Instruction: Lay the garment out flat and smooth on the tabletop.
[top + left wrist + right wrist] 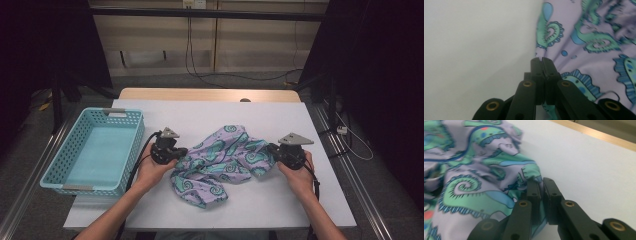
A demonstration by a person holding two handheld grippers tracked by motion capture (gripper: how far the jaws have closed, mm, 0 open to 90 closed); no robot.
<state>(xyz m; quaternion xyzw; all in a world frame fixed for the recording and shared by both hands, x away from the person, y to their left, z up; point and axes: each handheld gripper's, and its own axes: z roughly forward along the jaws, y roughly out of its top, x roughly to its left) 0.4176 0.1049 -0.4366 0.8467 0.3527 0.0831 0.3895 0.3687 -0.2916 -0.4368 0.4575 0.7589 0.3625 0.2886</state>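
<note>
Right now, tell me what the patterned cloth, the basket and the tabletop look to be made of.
Patterned cloth: thin woven or knit fabric, slight sheen; it creases and drapes softly.
Basket: likely moulded plastic, pale turquoise, with gridded holes in its walls.
Tabletop: smooth matt white surface, perhaps laminate or a sheet; a wood-coloured strip runs along the far edge.

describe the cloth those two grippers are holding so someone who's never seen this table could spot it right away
On the white table, right of the turquoise basket, a crumpled cloth lies between the left gripper and right gripper. It alone is soft and patterned: lilac with green-and-blue paisley swirls.
</note>
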